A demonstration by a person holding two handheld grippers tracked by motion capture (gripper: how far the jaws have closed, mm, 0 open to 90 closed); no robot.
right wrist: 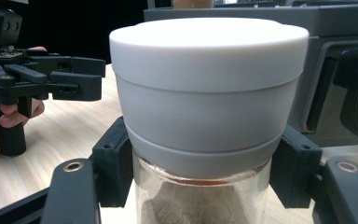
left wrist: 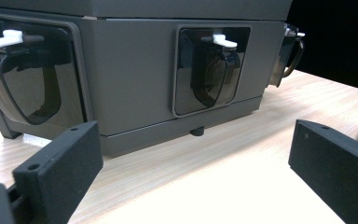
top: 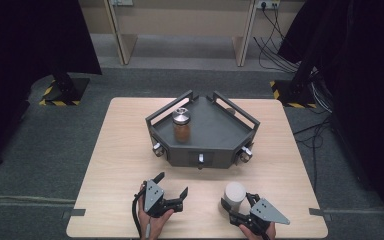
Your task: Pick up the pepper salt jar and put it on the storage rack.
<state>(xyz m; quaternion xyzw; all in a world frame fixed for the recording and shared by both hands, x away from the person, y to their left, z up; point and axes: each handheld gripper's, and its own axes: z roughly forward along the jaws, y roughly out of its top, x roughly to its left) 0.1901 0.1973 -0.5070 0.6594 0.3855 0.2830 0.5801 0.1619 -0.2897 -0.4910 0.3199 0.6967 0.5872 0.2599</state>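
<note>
Two grippers, catalogued from my left. Left gripper [top: 172, 196]: jaws spread wide, nothing between them, resting on the wooden table [top: 120, 165], pointed at the grey rack [top: 215, 135] just ahead. On that rack, ahead of and slightly right of this gripper, one metal-lidded jar [top: 182, 125] of brown powder, upright. Right gripper [right wrist: 205, 163]: jaws closed against the glass of my white-lidded jar [right wrist: 209, 84], upright on the table, brown powder inside, rack close behind it.
</note>
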